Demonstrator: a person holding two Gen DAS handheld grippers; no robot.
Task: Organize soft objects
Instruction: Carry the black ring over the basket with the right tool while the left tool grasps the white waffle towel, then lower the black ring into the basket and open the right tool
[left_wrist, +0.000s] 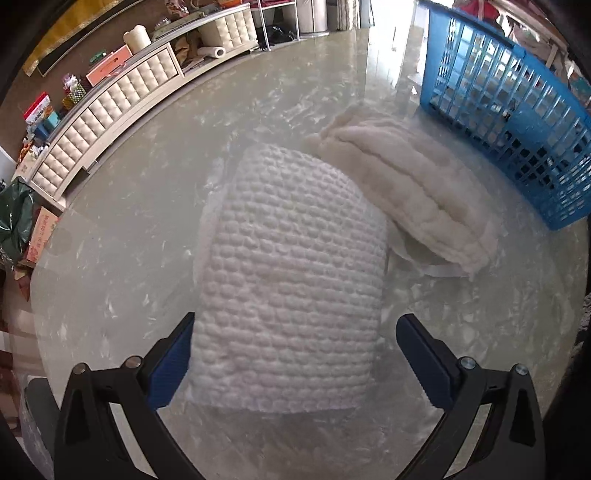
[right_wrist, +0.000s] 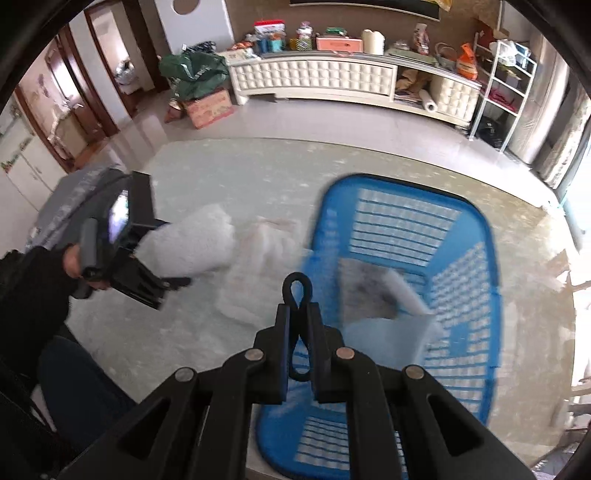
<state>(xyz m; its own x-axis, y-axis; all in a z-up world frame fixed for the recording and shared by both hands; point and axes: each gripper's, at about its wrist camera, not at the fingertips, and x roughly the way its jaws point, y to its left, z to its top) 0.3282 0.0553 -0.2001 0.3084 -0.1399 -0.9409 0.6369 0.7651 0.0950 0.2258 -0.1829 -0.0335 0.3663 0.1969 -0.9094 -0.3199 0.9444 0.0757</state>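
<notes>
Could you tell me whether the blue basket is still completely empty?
No, the blue basket already holds a grey and white folded cloth, seen in the right wrist view.

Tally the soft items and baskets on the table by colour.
White soft items: 1, the bumpy towel
Cream soft items: 1, the fleecy towel
Grey-and-white soft items: 1, the cloth inside the basket
Blue baskets: 1
Total: 4
</notes>
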